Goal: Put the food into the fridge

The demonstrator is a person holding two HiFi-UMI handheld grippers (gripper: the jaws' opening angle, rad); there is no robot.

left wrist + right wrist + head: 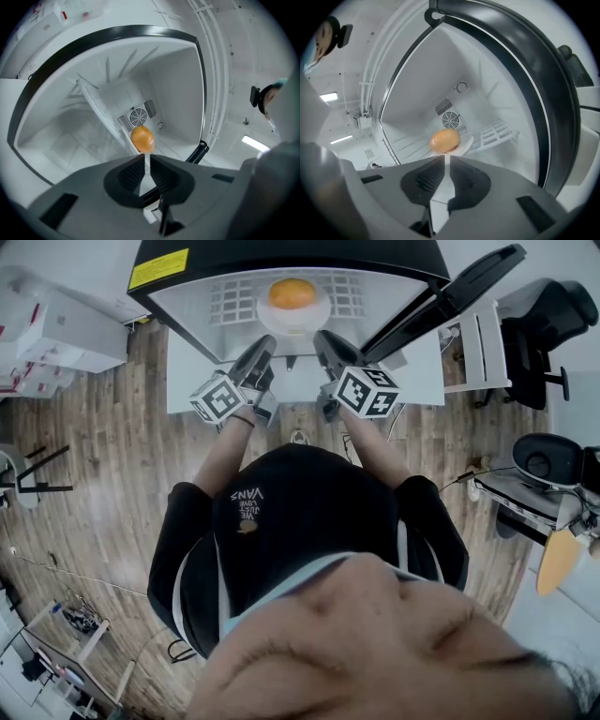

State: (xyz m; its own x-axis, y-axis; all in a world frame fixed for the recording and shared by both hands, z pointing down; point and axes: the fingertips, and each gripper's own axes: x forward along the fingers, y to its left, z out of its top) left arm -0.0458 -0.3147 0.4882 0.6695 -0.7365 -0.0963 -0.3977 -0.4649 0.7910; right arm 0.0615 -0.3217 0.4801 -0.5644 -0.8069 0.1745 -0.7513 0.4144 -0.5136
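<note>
Round orange-brown bun-like food [292, 292] sits on white plate [293, 326], on white grid shelf [497, 133] inside black-cased fridge [187, 306]. Left gripper [146, 157] & right gripper [446, 159] both clenched, empty, just outside opening. Next, prob.: back straight out, clear of plate, swing black door [473, 282] shut w/o jolting. Wood-plank floor [103, 446], office chair [544, 324] at right.

White plate [293, 323] on fridge shelf [352, 298]
</note>
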